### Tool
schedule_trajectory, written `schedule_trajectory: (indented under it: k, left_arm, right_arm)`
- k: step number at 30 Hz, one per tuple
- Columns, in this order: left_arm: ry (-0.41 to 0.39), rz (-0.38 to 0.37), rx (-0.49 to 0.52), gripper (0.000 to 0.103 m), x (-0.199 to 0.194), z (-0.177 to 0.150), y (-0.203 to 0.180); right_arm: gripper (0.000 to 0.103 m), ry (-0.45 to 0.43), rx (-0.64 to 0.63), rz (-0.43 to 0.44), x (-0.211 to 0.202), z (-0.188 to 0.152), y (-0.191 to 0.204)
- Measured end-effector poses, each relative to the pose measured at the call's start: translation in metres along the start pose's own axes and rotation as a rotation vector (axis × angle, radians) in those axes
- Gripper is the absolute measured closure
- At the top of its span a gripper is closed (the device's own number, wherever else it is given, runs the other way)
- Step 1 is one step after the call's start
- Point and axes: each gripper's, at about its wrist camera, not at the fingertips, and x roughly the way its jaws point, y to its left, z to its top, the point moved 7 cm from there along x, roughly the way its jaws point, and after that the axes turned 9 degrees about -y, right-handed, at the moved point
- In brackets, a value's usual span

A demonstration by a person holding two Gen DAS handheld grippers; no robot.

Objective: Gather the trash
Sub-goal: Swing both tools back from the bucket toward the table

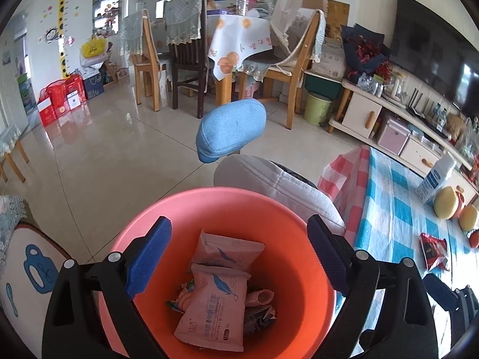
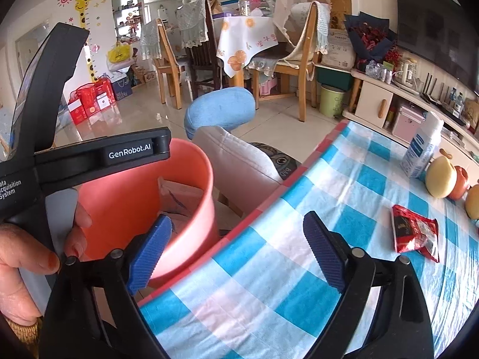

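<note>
Your left claw [image 1: 239,257] hangs right over the orange bucket [image 1: 143,224], pads spread wide with nothing between them; your right claw [image 2: 236,254] is spread just as wide and just as empty, straddling the counter's near-left edge where the checked cloth [image 2: 299,209] drops off.

What could go wrong: the red snack wrapper [image 2: 414,233], the one piece of trash I can see not yet collected, lies toward the counter's right side, near the yellow pear [image 2: 440,176] and the blue-and-white carton [image 2: 422,152]. Reach in carelessly and a wide claw could nudge the fruit into rolling or tip the carton. The wrapper is thin, crinkly and flat on the cloth, so the pads may slide over it or pinch a fold of cloth with it and drag everything along. The bucket sits below the counter's left edge, beside a grey-cushioned chair [image 1: 284,185]; let go too early on the way back and the wrapper could land on the floor or the chair instead.

Containers, largest first: the orange bucket holds two pink wet-wipe packs [image 1: 215,308] on top, with a darker printed wrapper [image 1: 257,320] and a small pinkish tube-like scrap [image 1: 263,296] beneath; it has plenty of room. The carton on the counter is closed, so I cannot tell its contents.
</note>
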Motion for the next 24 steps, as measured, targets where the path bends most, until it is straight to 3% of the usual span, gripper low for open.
schedule_trajectory:
  k: [24]
  left_arm:
    - [-0.015,-0.051,0.179,0.012,-0.008,-0.01,-0.073]
  right_arm:
    - [0.01,-0.026,0.036,-0.068,-0.044,-0.017,-0.049]
